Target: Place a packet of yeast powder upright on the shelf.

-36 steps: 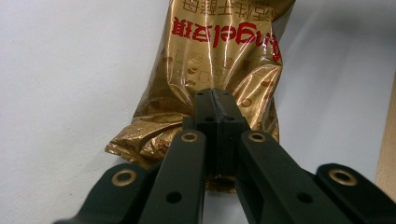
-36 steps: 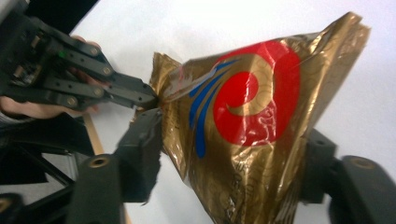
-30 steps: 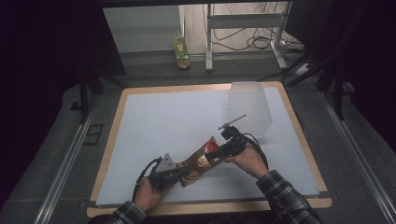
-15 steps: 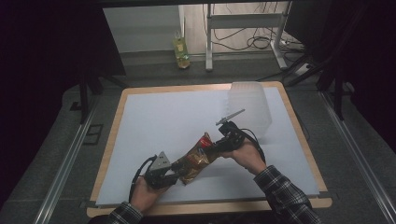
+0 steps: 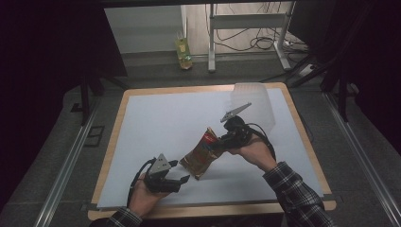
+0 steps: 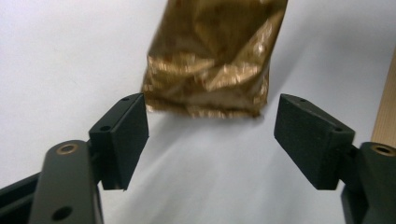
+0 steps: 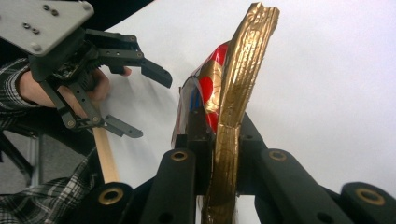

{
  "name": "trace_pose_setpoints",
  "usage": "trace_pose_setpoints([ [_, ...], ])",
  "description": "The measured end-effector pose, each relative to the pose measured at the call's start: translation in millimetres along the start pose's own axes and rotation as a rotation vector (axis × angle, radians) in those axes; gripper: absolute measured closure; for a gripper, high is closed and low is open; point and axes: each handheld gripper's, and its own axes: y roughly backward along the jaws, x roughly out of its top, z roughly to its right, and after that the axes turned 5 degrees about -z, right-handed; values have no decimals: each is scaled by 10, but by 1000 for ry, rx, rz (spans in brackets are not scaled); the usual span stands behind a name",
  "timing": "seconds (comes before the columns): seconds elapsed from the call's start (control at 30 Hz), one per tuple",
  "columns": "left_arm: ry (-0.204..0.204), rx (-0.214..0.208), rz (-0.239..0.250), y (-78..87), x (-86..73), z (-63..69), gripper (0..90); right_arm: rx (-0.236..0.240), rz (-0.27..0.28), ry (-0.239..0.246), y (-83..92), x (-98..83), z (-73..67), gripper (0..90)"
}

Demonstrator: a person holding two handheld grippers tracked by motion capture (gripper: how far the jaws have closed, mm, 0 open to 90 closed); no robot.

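— Seen from above: right gripper (image 5: 222, 142) clamped on the top seam of a gold foil snack bag (image 5: 201, 156), lifting it at a slant over the white table sheet (image 5: 156, 118).

— And close up?

— In the right gripper view, both jaws pressed tight against the crimped gold edge of the bag (image 7: 229, 116), red print on the face turned toward the left.

— Left side?

— Left gripper (image 5: 182, 171) low near the front of the table, jaws spread wide, holding nothing. In its own view, pads (image 6: 123, 135) well apart, the bag's bottom edge (image 6: 210, 70) hanging just ahead between them, untouched.

— Anything else on the table?

— Translucent white container (image 5: 253, 106) toward the far right corner, behind the right hand (image 5: 253, 153). Wooden table rim (image 5: 208, 210) along the near side.
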Motion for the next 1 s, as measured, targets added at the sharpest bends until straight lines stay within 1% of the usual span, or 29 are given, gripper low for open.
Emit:
trace_pose_setpoints([
  [0.07,6,1,-5,-5,2,-7,217,-12,5,19,44,19,-3,808],
  [0.13,11,-1,5,6,3,-13,202,-29,2,36,84,37,-4,808],
  [0.17,11,-1,5,6,3,-13,182,-29,2,36,84,37,-4,808],
  [0.2,19,3,17,22,9,-15,167,-41,4,56,119,50,2,807],
  [0.23,19,3,17,22,9,-15,154,-41,4,56,119,50,2,807],
  [0.27,12,7,18,27,8,-15,122,-54,7,74,156,60,3,807],
  [0.3,12,7,18,27,8,-15,102,-54,7,74,156,60,3,807],
  [0.33,5,18,13,25,7,-9,102,-59,11,83,174,64,3,807],
  [0.37,-3,19,4,18,5,-4,89,-73,18,92,210,73,8,807],
  [0.47,-2,10,-22,-8,-2,-5,72,-92,26,105,259,89,21,805],
  [0.53,-5,17,-35,-17,-2,-4,63,-94,28,119,291,99,33,805],
  [0.7,-5,26,-37,-14,-3,-10,41,-108,22,129,354,115,56,805],
  [0.73,-3,24,-36,-14,-7,-17,35,-121,18,139,390,123,68,805],
  [0.9,-4,27,-33,-12,-11,-24,28,-125,21,163,454,144,86,806],
  [0.93,-2,24,-36,-16,-14,-27,28,-129,24,176,495,161,91,806],
  [0.97,-2,24,-36,-16,-14,-27,28,-133,21,177,518,172,93,806],
  [1.0,4,14,-40,-21,-16,-32,28,-139,18,189,538,184,101,806],
])
